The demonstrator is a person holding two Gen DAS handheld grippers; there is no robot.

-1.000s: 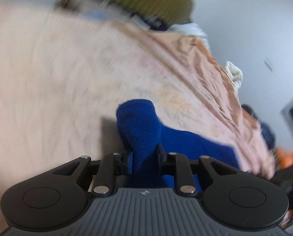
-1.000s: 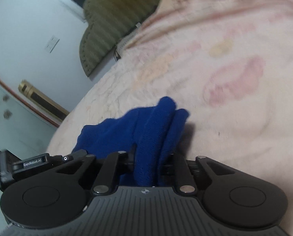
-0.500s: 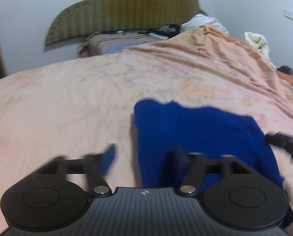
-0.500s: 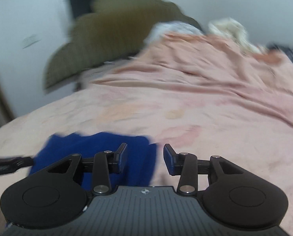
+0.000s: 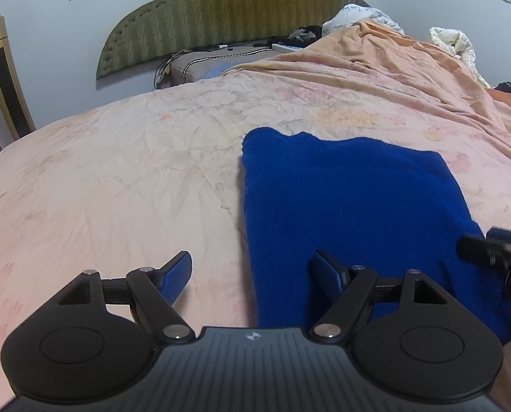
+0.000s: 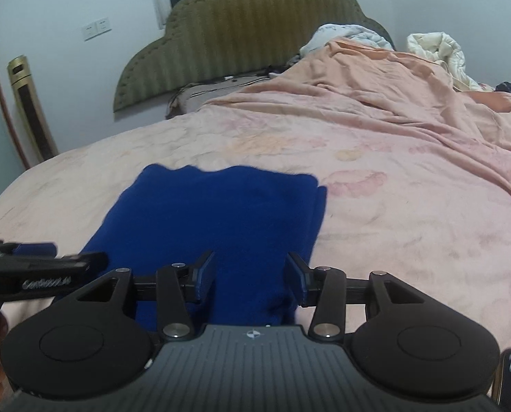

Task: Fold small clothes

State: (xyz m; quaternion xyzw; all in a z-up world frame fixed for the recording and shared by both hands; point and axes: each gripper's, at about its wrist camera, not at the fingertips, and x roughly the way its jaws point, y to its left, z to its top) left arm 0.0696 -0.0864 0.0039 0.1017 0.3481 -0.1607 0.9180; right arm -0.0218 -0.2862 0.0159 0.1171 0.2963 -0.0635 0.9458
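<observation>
Far left in the left wrist view, a gold tower fan (image 5: pixel 4 79) stands vs the white wall, w/ the green headboard (image 5: pixel 228 10) just to its right behind the bed.

The left gripper (image 5: pixel 252 271) sits low over the pink bedsheet (image 5: pixel 111 178), pointing level toward the headboard. Its jaws are wide apart, nothing between them. The left finger (image 5: pixel 176 276) hovers over bare sheet; the right finger (image 5: pixel 327 273) is over the near-left part of the blue garment (image 5: pixel 344 206). Can't tell if either pad touches fabric.

The blue garment lies flat on the sheet as a folded, roughly rectangular knit piece, its left edge running between the left gripper's fingers, far edge slightly wavy. It's at the near-middle of the bed, approx centered between the two tools.

In the right wrist view the right gripper (image 6: pixel 250 278) also points toward the headboard, low and level, over the garment's near-right corner (image 6: pixel 221 226). Jaws apart, less spread than the left pair, holding nothing; blue cloth shows in the gap beneath them.

Each tool appears at the edge of the other's view, side by side, near but not touching.

Right of the garment, the sheet bunches into an orange-pink rumpled blanket (image 6: pixel 410 103), w/ a white quilt (image 6: pixel 437 51) heaped at the far right.
</observation>
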